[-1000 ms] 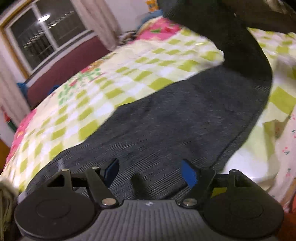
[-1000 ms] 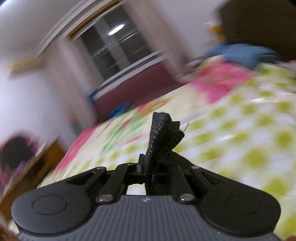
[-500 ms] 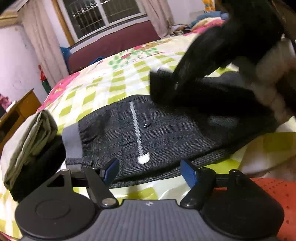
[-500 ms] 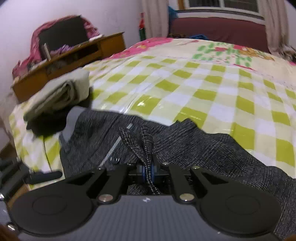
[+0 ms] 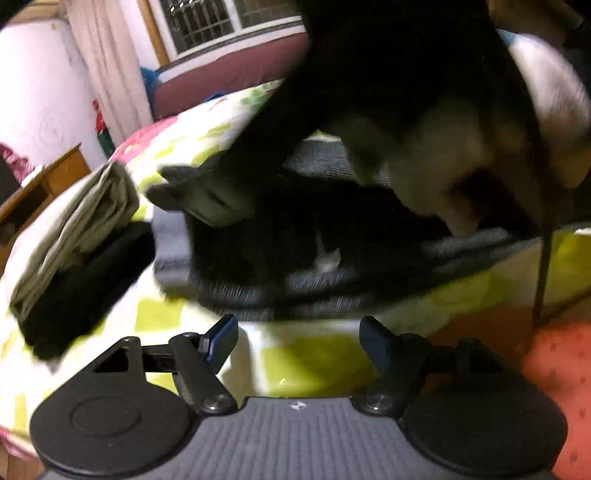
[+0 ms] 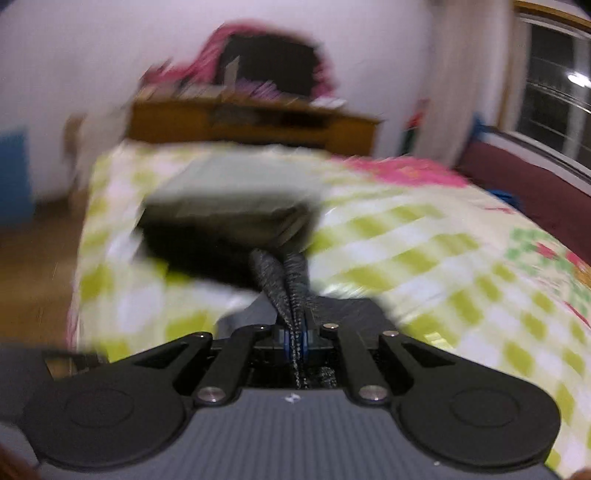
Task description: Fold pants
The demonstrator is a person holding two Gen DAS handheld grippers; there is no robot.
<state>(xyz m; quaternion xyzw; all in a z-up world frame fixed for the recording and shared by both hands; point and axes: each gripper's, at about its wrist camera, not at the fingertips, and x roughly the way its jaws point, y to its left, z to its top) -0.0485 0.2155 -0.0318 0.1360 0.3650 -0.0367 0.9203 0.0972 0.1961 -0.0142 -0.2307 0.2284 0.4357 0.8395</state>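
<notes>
Dark grey pants (image 5: 295,284) lie across the checked bedspread (image 5: 310,362) in the left wrist view, waistband to the left, zip showing. My left gripper (image 5: 297,341) hovers open just short of their near edge, nothing between its blue pads. A hand (image 5: 454,173) holding the other gripper sweeps blurred over the pants. In the right wrist view my right gripper (image 6: 294,341) is shut on a bunched fold of the grey pants fabric (image 6: 284,280), which sticks out past the jaws above the bed.
A stack of folded clothes, pale green on black (image 5: 74,251), sits on the bed left of the pants; the folded stack (image 6: 229,206) lies straight ahead of the right gripper. A wooden cabinet (image 6: 255,122) stands by the wall, a window (image 5: 221,18) behind, an orange cloth (image 5: 554,376) at lower right.
The right gripper has swung across the bed toward the waistband and folded stack, carrying the pants fabric over. The left gripper drew back off the pants toward the near bed edge.
</notes>
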